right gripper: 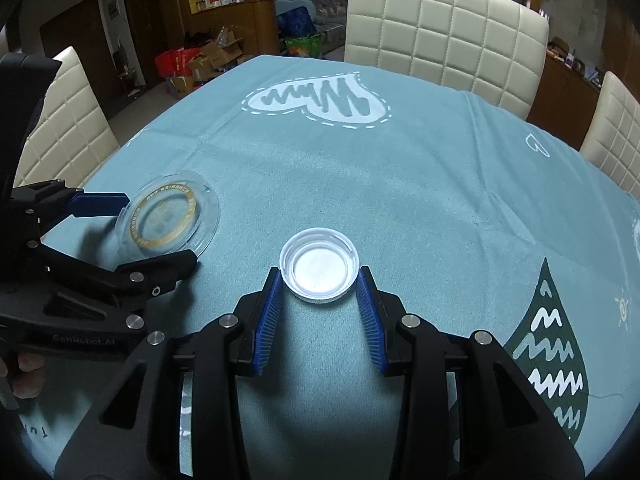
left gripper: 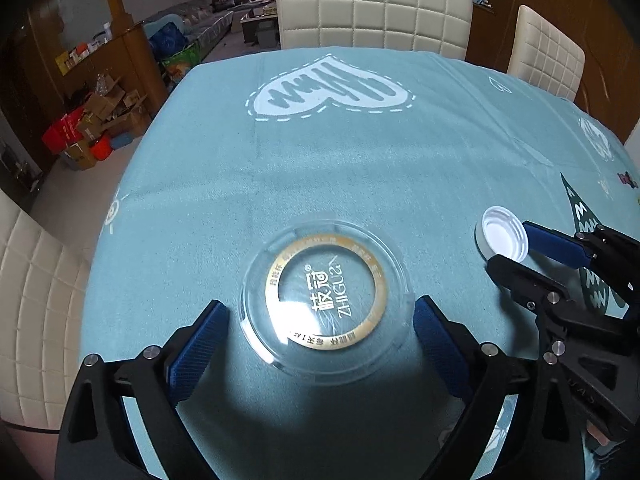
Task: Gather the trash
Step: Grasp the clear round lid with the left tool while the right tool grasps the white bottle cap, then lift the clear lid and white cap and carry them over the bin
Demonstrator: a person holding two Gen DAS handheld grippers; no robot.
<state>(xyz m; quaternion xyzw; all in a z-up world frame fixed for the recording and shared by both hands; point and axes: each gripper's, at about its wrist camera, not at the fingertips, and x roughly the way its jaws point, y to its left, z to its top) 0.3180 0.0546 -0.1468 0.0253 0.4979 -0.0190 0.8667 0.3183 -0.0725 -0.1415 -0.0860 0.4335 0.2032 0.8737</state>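
Left wrist view shows the left hand-held gripper point(left gripper: 320, 316) close up, its blue pads wide apart with the clear plastic lid point(left gripper: 326, 300) lying flat between them. The right pad looks to be touching the lid's rim. The left pad sits just beside it.

Right wrist view shows the right hand-held gripper point(right gripper: 320, 280) partly open around the white bottle cap point(right gripper: 319, 270). Both pads are at the cap's sides, touching or almost touching; it is not lifted.

Both pieces of trash lie on the blue tabletop point(left gripper: 320, 168), near each other. The lid is thin and slippery, so I think it could bend or pop out when squeezed. The cap is low, so the pads might slide over it.

Farther off stand cream chairs point(left gripper: 374, 0).
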